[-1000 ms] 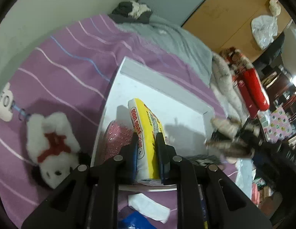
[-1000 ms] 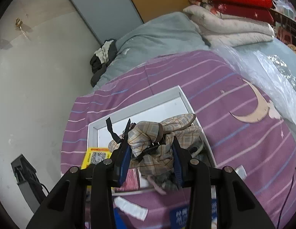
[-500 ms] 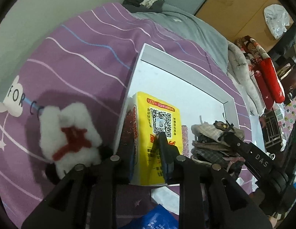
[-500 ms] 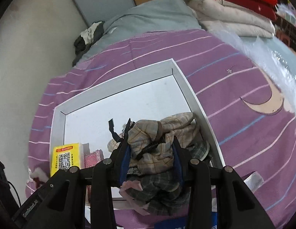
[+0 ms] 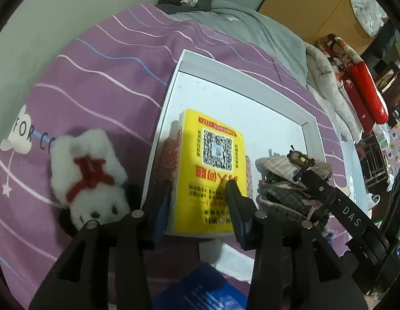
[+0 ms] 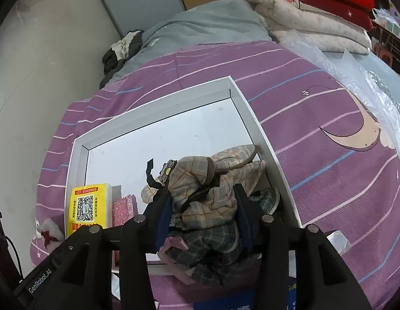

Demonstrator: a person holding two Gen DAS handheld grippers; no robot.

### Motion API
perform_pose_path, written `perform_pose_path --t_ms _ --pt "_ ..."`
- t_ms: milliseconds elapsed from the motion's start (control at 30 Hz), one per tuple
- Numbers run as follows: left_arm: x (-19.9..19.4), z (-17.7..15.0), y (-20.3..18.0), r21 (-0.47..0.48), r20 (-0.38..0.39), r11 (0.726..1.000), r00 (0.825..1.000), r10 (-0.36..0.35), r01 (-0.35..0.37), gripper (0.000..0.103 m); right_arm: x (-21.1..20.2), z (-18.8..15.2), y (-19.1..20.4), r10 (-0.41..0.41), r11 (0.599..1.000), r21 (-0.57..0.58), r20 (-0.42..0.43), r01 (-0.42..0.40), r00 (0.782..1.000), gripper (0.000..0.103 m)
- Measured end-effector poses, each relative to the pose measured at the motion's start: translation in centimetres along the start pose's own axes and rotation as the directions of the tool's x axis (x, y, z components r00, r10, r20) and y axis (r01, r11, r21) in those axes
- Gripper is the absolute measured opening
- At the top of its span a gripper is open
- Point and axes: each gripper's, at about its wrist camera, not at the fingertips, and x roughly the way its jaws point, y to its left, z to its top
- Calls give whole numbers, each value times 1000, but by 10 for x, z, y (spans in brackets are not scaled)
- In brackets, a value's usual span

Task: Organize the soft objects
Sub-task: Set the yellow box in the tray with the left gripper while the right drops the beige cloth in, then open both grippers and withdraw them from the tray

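A white tray (image 5: 241, 75) lies on the purple striped bedspread; it also shows in the right wrist view (image 6: 158, 108). My left gripper (image 5: 200, 193) is open around a yellow tissue pack (image 5: 212, 155) that lies flat in the tray's near left corner, over a pink sequined item (image 5: 165, 162). My right gripper (image 6: 202, 201) is shut on a plaid cloth bundle (image 6: 207, 180) and holds it at the tray's near right corner, over darker plaid cloth (image 6: 212, 242). A white plush toy with a red bow (image 5: 88, 178) lies on the bedspread, left of the tray.
A grey blanket (image 6: 205, 23) and dark clothes (image 6: 122, 49) lie at the far end of the bed. Folded quilts and red cushions (image 6: 326, 7) are stacked at the right. Clear plastic sheet (image 6: 360, 77) covers the right side. A blue package (image 5: 200, 289) lies near me.
The yellow pack went from standing on edge to lying flat in the tray, and my left jaws opened. My right gripper lowered the plaid bundle towards the tray's near right corner.
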Motion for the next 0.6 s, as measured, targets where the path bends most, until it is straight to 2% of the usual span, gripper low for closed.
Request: perform_pose_path --t_ms 133,300,467,600 --pt "-5 -3 -7 26 -5 999 999 33 -33 51 -8 -7 -2 9 1000 6 4 -9 1000 54" --pt "-5 -4 -9 37 -13 995 996 90 -90 53 -15 -9 -6 7 1000 22 -11 -7 1000 55" --pt "-11 -3 -6 19 -23 997 997 76 -75 54 -19 -16 -14 36 997 63 -57 -33 998 57" --pt "-16 -4 -7 18 -29 997 997 77 -76 54 -28 -17 -16 47 996 73 -61 -43 997 57"
